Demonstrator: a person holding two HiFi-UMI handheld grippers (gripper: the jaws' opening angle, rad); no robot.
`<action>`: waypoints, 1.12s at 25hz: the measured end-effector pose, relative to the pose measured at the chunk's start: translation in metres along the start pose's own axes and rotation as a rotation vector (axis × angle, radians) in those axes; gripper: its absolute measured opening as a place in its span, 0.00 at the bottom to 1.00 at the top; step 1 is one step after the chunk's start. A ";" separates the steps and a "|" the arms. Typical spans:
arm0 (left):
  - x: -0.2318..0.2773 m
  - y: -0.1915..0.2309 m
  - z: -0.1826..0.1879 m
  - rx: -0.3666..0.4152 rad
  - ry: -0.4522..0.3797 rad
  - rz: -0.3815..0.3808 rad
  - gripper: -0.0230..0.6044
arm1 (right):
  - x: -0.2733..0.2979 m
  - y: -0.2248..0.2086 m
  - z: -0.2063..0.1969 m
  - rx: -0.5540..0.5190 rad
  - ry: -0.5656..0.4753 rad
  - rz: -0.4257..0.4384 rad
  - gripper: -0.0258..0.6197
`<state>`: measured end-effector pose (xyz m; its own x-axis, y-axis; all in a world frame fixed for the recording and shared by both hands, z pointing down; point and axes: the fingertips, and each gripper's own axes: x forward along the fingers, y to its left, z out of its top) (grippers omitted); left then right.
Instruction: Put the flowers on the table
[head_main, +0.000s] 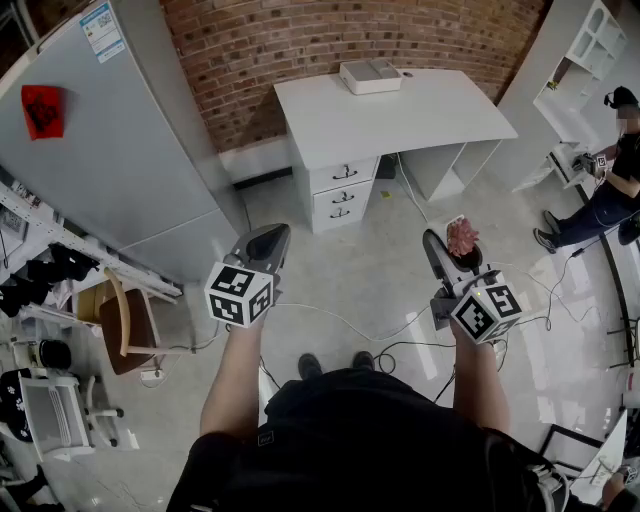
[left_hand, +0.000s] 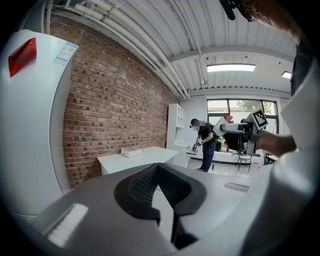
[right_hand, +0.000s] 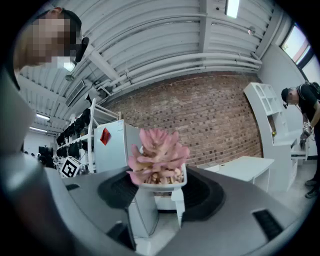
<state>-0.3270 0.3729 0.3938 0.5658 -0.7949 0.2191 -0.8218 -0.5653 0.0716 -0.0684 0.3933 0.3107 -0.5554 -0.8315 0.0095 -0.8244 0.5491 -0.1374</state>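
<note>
A pink succulent, the flowers (right_hand: 157, 157), sits in a small white pot (right_hand: 161, 183) between the pads of my right gripper (right_hand: 160, 189), which is shut on the pot. In the head view the flowers (head_main: 462, 237) hang over the floor, in front of and to the right of the white table (head_main: 400, 112). My left gripper (head_main: 268, 242) is held level with it on the left. Its jaws (left_hand: 159, 172) are shut with nothing between them. The left gripper view shows the table (left_hand: 137, 159) ahead by the brick wall.
A white box (head_main: 370, 76) lies at the table's back edge, and drawers (head_main: 342, 190) sit under its left side. A grey fridge (head_main: 100, 150) stands at left. Cables (head_main: 340, 322) run across the floor. A person (head_main: 615, 170) stands by white shelves at right.
</note>
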 end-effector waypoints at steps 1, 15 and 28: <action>-0.002 0.003 -0.001 -0.005 0.000 0.002 0.05 | 0.003 0.003 0.000 0.003 -0.002 0.003 0.41; -0.034 0.051 -0.013 -0.022 -0.027 -0.001 0.05 | 0.039 0.050 -0.015 0.002 0.022 0.001 0.41; -0.021 0.081 -0.033 -0.049 0.025 -0.014 0.05 | 0.068 0.036 -0.042 0.029 0.086 -0.038 0.41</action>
<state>-0.4070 0.3511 0.4271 0.5762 -0.7806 0.2424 -0.8163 -0.5646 0.1220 -0.1403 0.3594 0.3480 -0.5318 -0.8409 0.1005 -0.8425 0.5133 -0.1635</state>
